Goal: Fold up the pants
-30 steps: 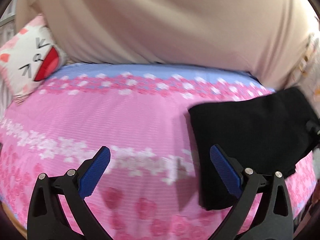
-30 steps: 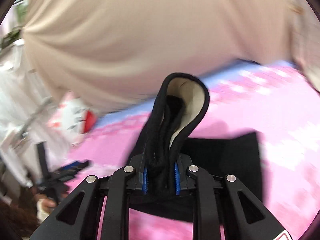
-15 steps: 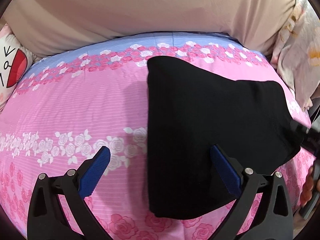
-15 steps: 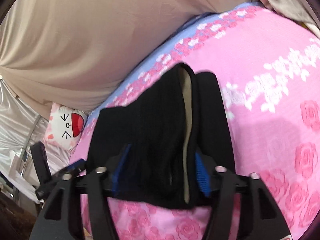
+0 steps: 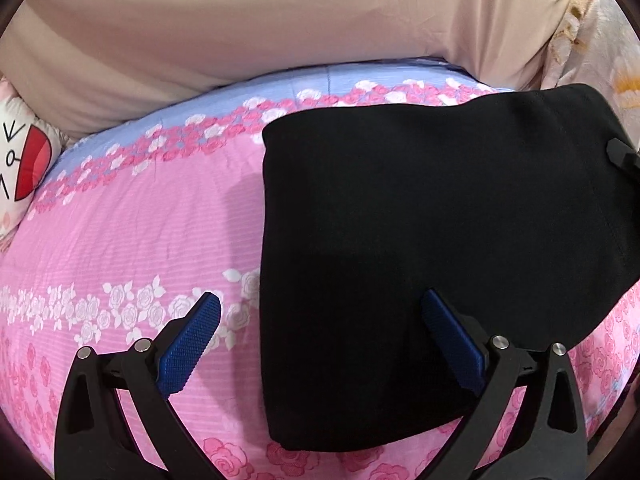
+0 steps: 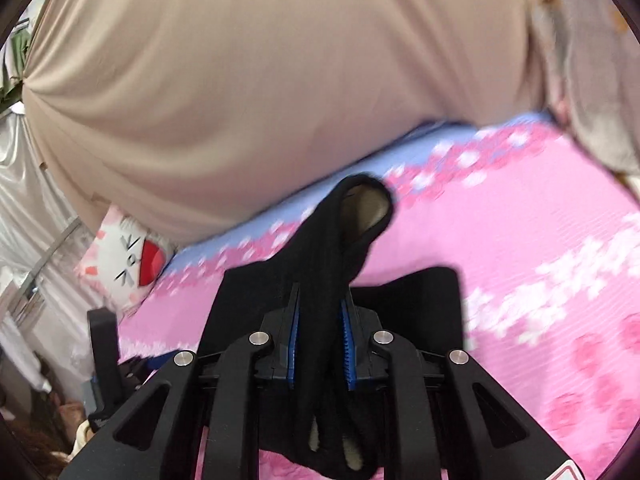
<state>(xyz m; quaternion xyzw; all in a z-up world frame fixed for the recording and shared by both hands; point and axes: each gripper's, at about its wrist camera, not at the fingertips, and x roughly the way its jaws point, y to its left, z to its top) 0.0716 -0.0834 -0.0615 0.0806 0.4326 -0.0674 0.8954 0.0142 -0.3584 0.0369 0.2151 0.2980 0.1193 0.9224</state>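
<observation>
The right gripper [image 6: 320, 344] has its jaws pressed together on a bunched edge of the black pants [image 6: 320, 264], the cloth rising past the blue pads [image 6: 347, 354] in a fold that shows a pale lining at its tip; the rest of the garment spreads flat beneath and behind the jaws on the bed. The left gripper [image 5: 320, 320] has its jaws spread wide and holds nothing, one blue pad over the pink bedsheet [image 5: 132, 232] and the other over the pants [image 5: 432, 232], which lie as a folded dark slab on the right part of the bed, their near edge just ahead of that gripper. The sheet is printed with rose bands and a blue strip along its far side. Beyond it hangs a beige curtain [image 5: 280, 20], and a white cartoon-face pillow [image 5: 20, 160] sits at the left edge of the bed.
</observation>
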